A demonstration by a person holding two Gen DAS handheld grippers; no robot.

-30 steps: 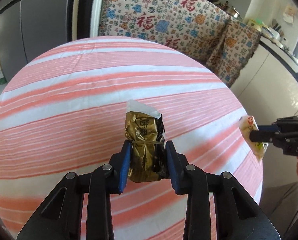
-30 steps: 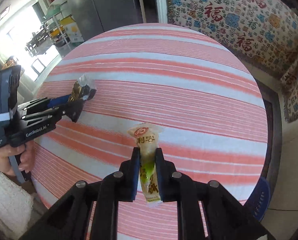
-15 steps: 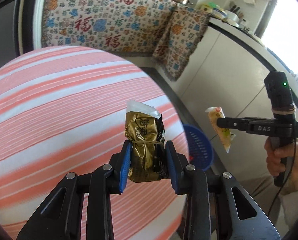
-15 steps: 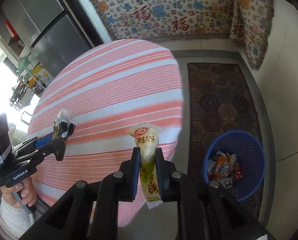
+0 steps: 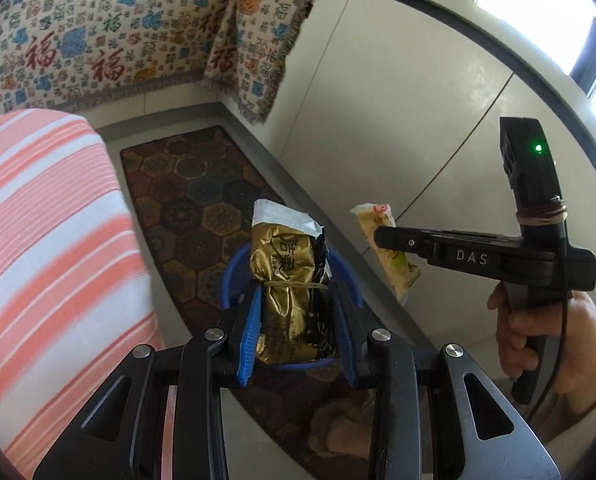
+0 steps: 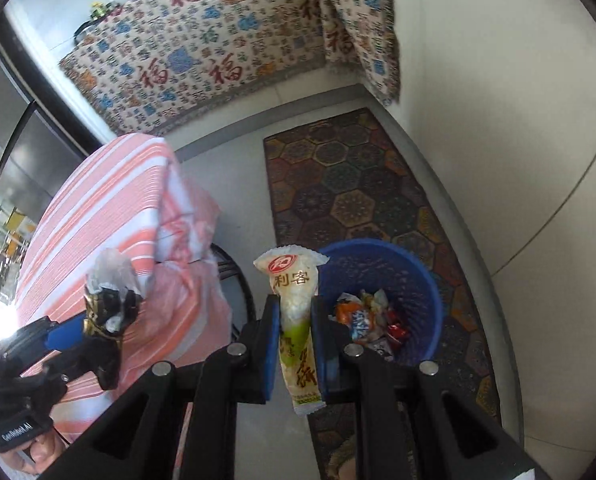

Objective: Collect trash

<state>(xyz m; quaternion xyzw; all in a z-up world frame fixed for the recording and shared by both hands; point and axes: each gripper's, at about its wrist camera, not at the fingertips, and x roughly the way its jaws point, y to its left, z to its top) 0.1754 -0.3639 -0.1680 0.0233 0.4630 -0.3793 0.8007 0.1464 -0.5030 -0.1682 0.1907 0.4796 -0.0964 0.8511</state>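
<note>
My left gripper (image 5: 298, 316) is shut on a crumpled gold wrapper (image 5: 288, 292) and holds it above the blue trash basket (image 5: 234, 276), mostly hidden behind it. My right gripper (image 6: 296, 324) is shut on a white-and-green snack wrapper (image 6: 296, 312), held just left of the blue basket (image 6: 410, 276), which has several wrappers (image 6: 366, 320) inside. The right gripper (image 5: 382, 236) with its wrapper (image 5: 398, 268) shows at right in the left wrist view. The left gripper (image 6: 94, 332) with the gold wrapper (image 6: 106, 308) shows at lower left in the right wrist view.
A round table with a pink striped cloth (image 5: 38, 240) stands to the left; it also shows in the right wrist view (image 6: 98, 216). A patterned rug (image 6: 358, 188) lies under the basket. White cabinets (image 5: 398, 128) and a patterned hanging cloth (image 6: 218, 40) bound the far side.
Both grippers have swung right, away from the table, with their wrappers still held. The blue basket now lies below them, close to both wrappers.
</note>
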